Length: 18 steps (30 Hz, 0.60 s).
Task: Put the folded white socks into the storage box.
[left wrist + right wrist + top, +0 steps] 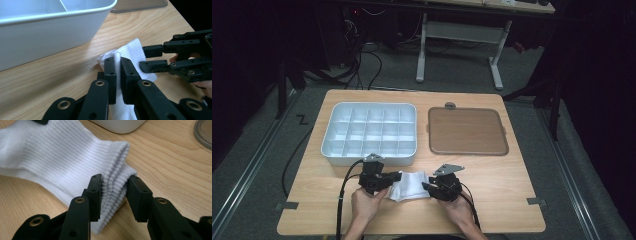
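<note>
White compartment tray (343, 148) on the wooden table (507, 192), far-left part of the top, all cells bare. Brown flat lid (467, 131) just right of the tray, not touching it, grey rim, small tab on its far edge. Tape strips on the table edges left and right. Beyond the tray: floor cables, white desk frame (496, 65).
</note>
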Available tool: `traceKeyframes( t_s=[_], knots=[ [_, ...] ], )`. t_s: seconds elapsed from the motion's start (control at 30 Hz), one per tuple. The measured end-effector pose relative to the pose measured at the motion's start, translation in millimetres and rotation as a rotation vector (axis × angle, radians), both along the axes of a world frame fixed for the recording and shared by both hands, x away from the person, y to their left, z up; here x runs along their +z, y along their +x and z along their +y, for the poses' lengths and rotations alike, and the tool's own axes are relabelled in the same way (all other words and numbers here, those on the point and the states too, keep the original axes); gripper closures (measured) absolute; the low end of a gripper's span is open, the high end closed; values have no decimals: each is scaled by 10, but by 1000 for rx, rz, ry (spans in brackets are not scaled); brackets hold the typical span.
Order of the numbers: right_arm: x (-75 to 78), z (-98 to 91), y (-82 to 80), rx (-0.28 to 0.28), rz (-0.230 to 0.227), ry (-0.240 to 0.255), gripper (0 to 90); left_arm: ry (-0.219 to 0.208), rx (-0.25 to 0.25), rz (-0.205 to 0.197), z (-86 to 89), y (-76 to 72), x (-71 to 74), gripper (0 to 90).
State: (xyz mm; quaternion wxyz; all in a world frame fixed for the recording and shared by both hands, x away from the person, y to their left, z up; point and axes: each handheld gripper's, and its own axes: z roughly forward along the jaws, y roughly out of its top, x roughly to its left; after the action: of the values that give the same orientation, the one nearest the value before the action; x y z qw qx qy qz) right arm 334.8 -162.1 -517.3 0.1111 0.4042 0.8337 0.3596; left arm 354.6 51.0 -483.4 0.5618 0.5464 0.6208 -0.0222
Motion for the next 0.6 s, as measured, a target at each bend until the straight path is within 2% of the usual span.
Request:
traceKeyframes(
  t_s=[0.27,0.4,0.6],
  knots=[
    [0,58,50,22,14,-10,687,-14,-3,-7,-17,6,33,846],
    [-7,72,75,26,33,6,691,-23,-6,-27,-43,-4,66,846],
    [-10,97,81,29,37,10,695,-29,-18,-26,-106,-7,82,846]
  ],
)
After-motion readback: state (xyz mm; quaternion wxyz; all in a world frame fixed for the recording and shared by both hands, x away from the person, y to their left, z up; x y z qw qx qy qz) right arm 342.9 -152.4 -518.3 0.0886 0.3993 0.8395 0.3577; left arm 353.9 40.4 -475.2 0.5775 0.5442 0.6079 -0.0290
